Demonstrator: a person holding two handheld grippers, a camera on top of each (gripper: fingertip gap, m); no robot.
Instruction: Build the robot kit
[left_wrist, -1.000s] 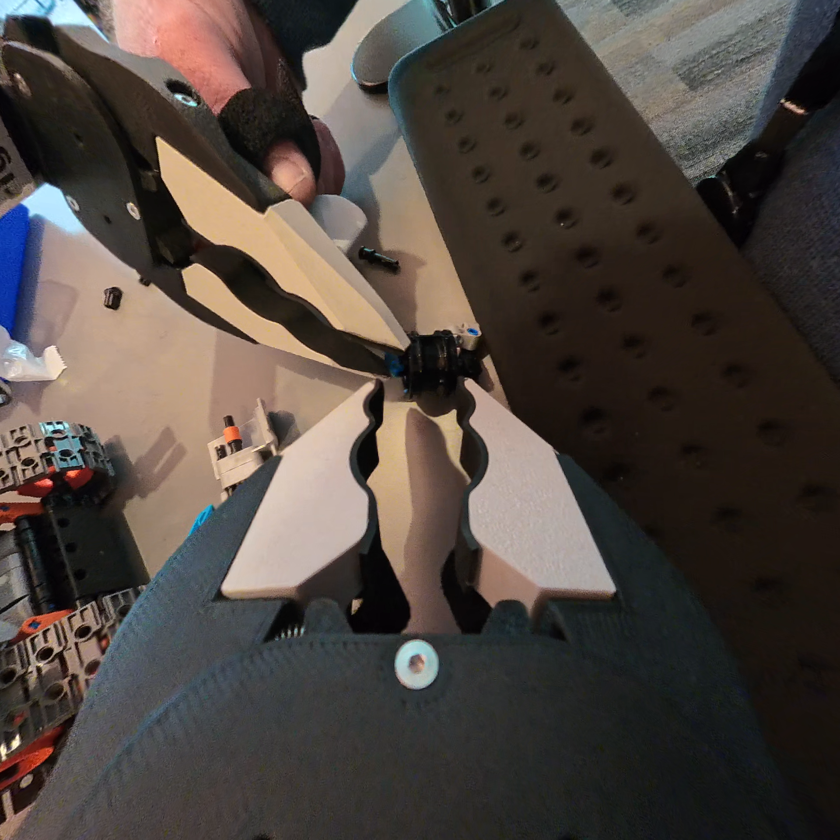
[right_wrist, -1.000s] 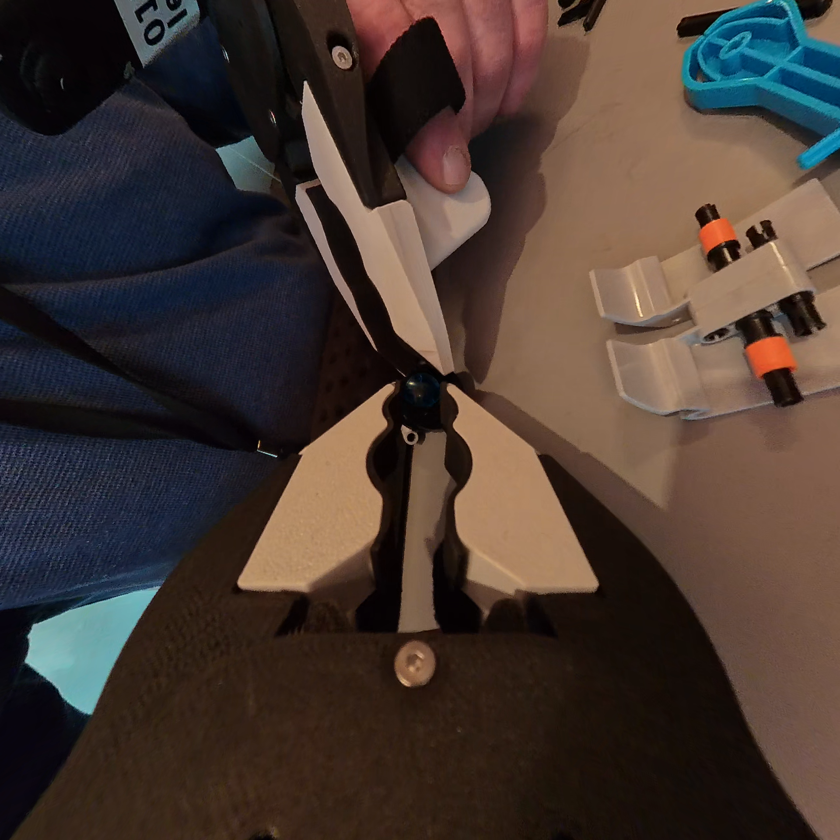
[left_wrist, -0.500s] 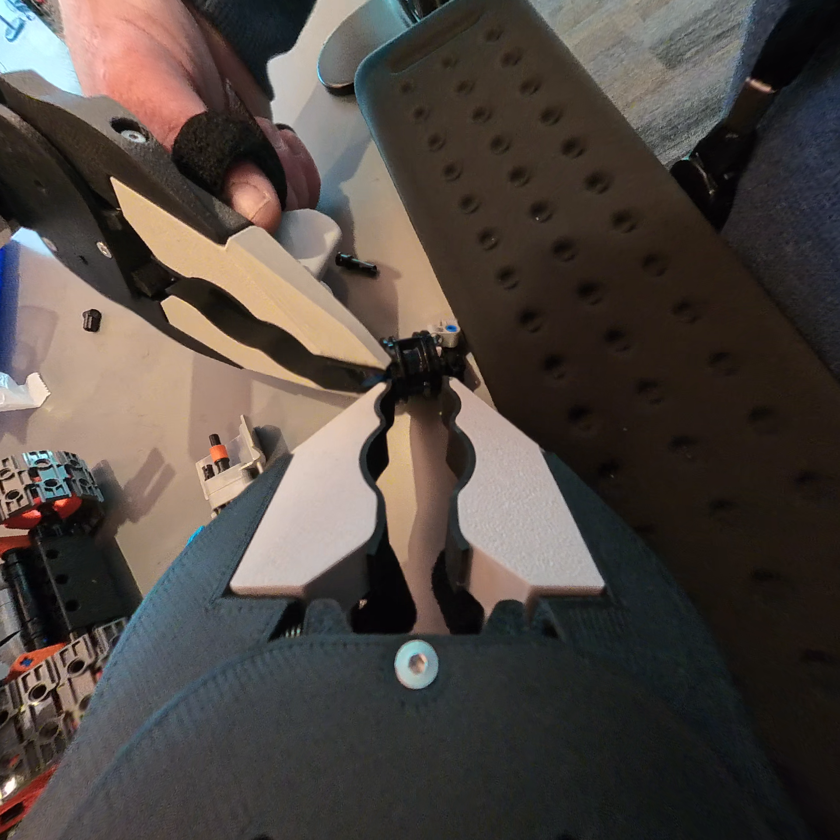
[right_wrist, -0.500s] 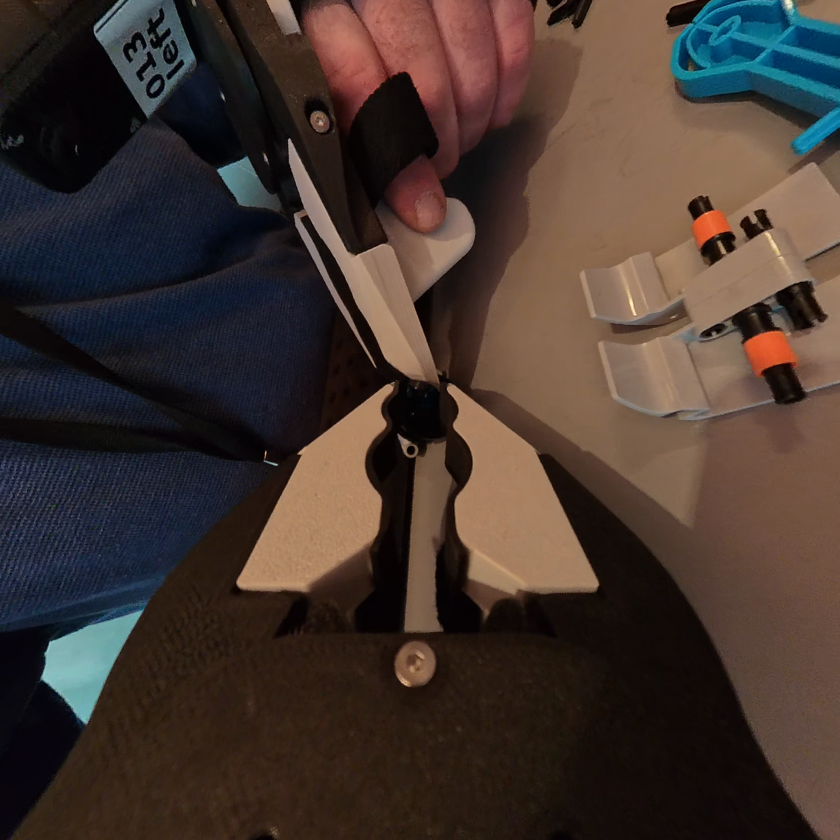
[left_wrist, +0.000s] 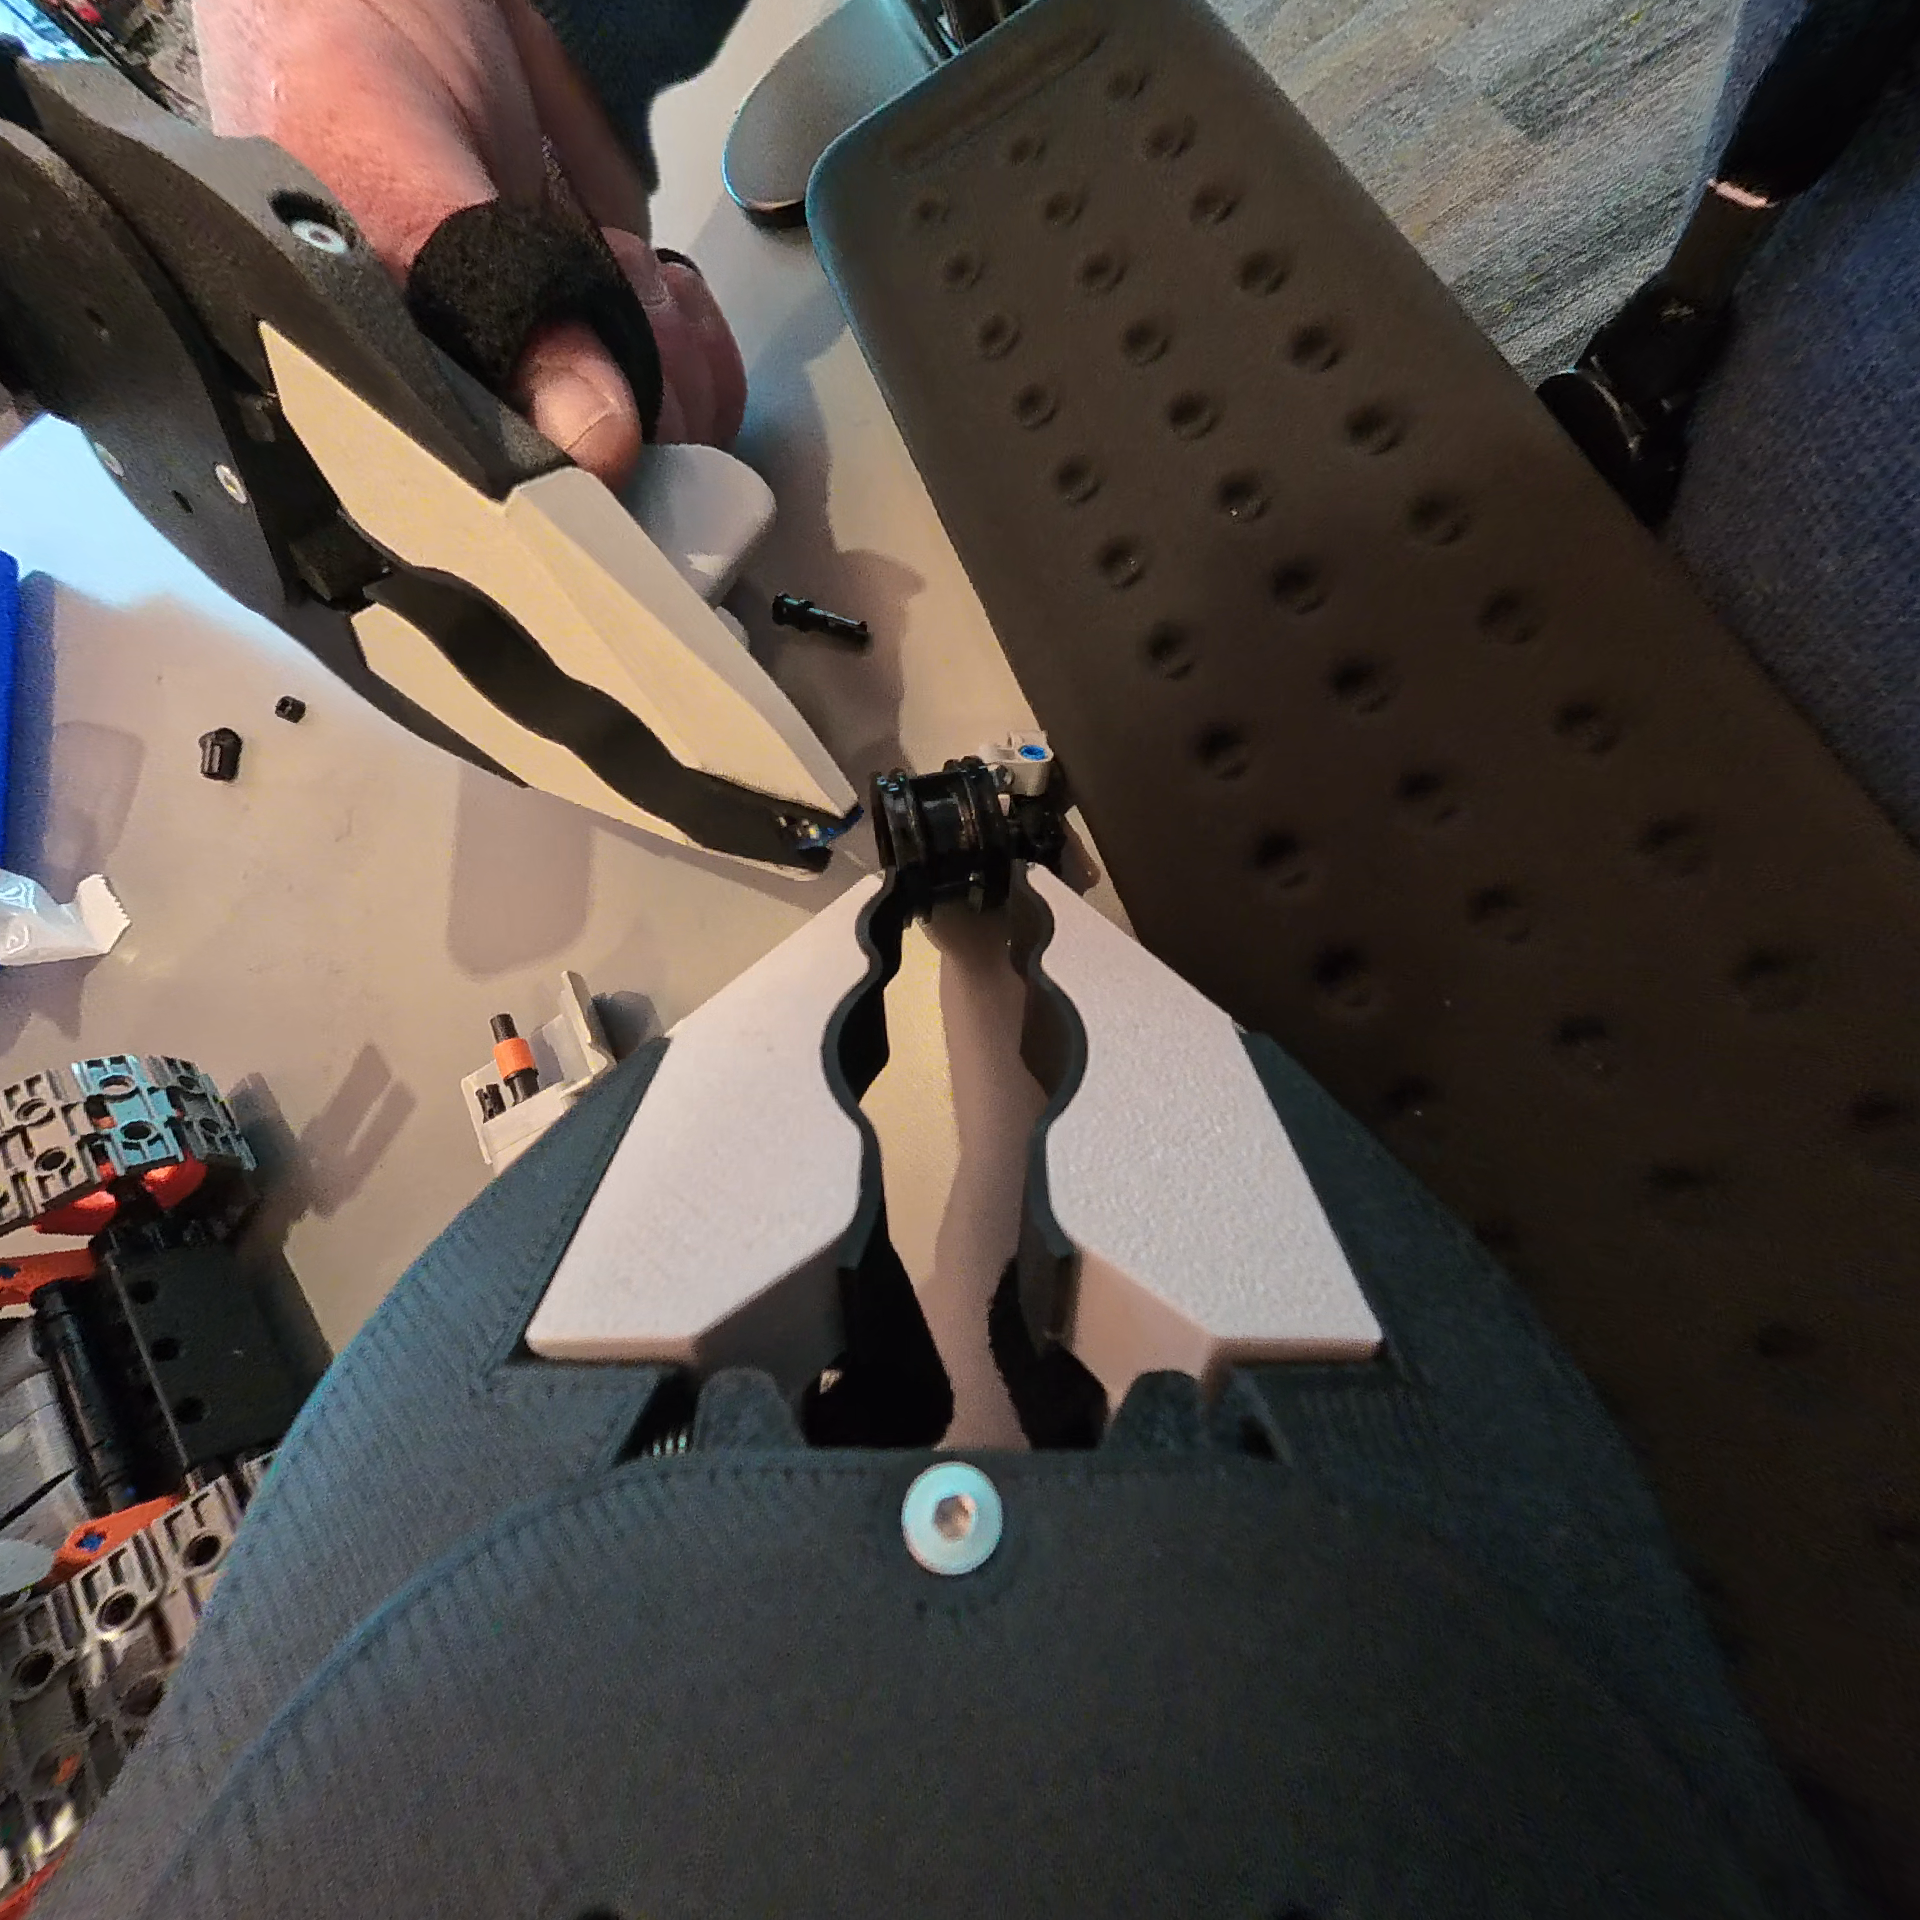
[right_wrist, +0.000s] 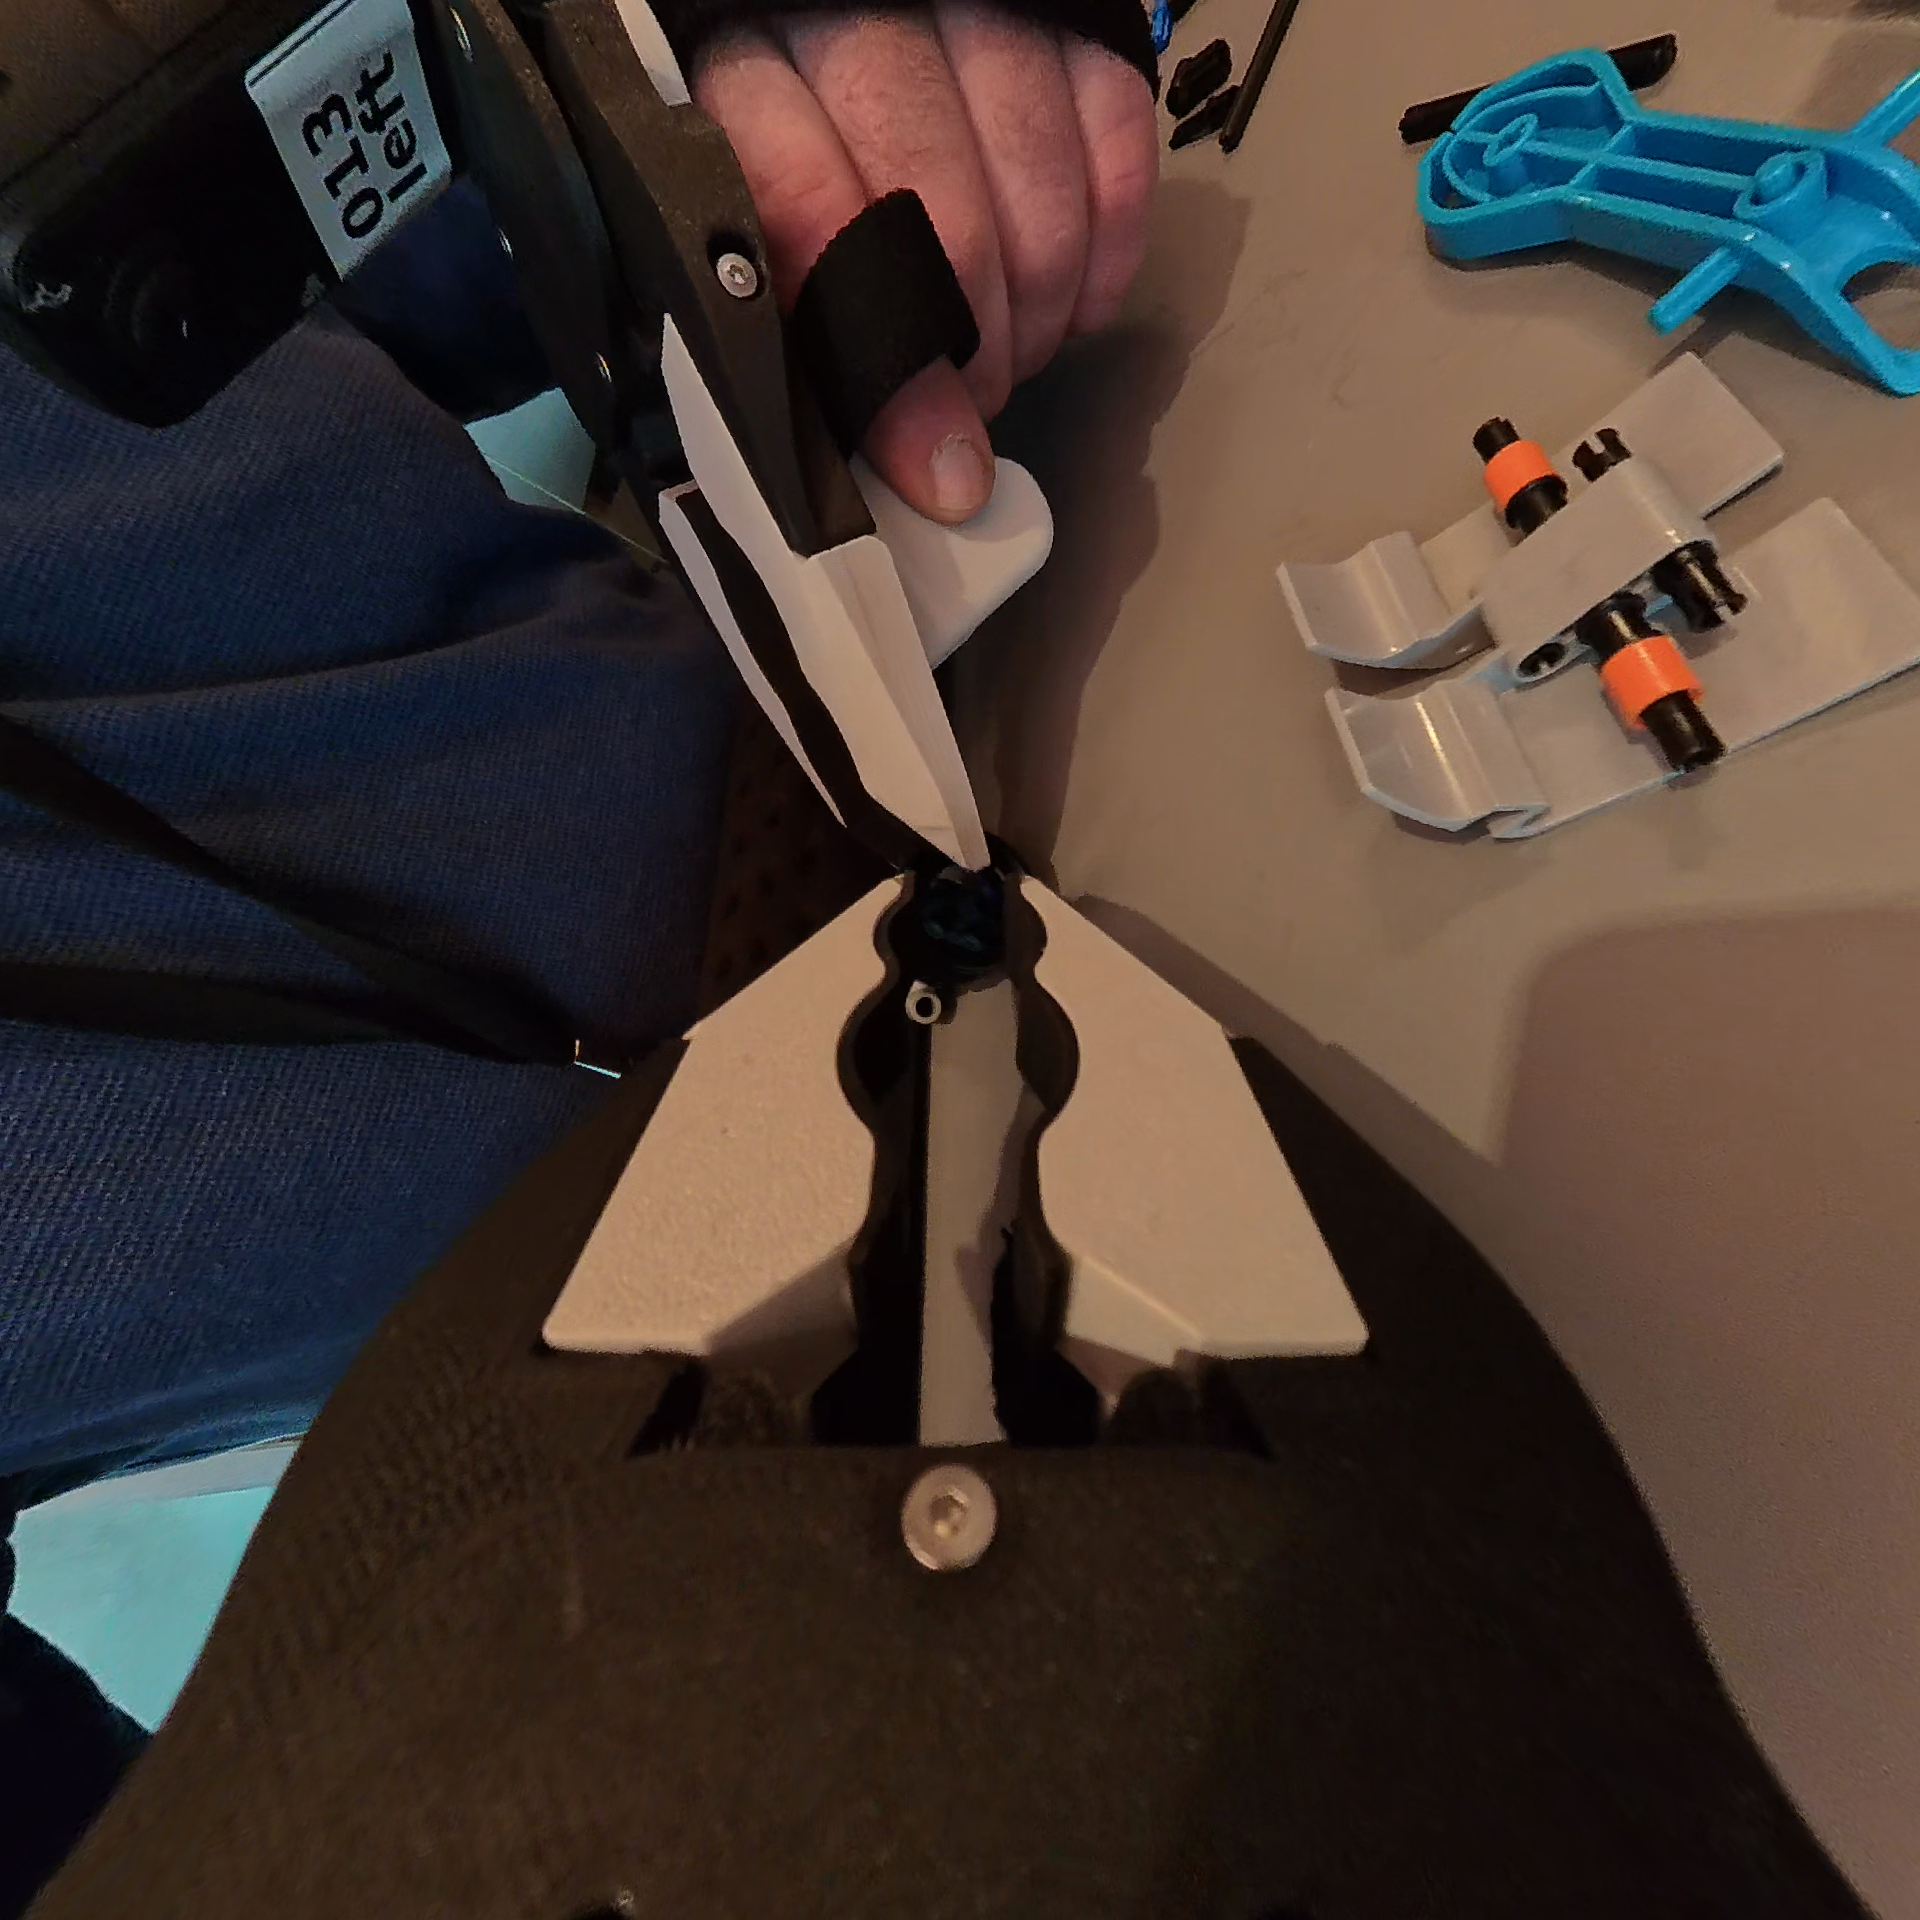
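In the left wrist view my left gripper (left_wrist: 951, 899) is shut on a small black wheel-like part (left_wrist: 940, 831) that carries a tiny grey connector with a blue dot (left_wrist: 1018, 750). It holds the part just above the grey table (left_wrist: 416, 883). My right gripper (left_wrist: 821, 836) comes in from the upper left, held by a hand. It is shut on a small blue pin (left_wrist: 831, 826) a short gap from the wheel's face. In the right wrist view my right gripper (right_wrist: 961, 904) has the pin and the wheel end-on (right_wrist: 951, 925) at its tips. The left gripper (right_wrist: 961, 847) meets it from above.
A dark perforated chair seat (left_wrist: 1351, 727) runs along the table's right edge. A tracked brick model (left_wrist: 104, 1247), a grey piece with orange bushes (left_wrist: 530, 1081) and a loose black pin (left_wrist: 821, 621) lie left. A blue plastic tool (right_wrist: 1662, 177), a grey-orange assembly (right_wrist: 1558, 644) and blue trousers (right_wrist: 312, 831) show. Left and right tips are no more than a few centimetres apart. The tracked brick model (left_wrist: 104, 1247) is about 20 centimeters from both grippers' fingertips.
The right gripper's tips touched the black wheel before; now a small gap shows between them. Both grippers stay shut and have shifted only slightly.
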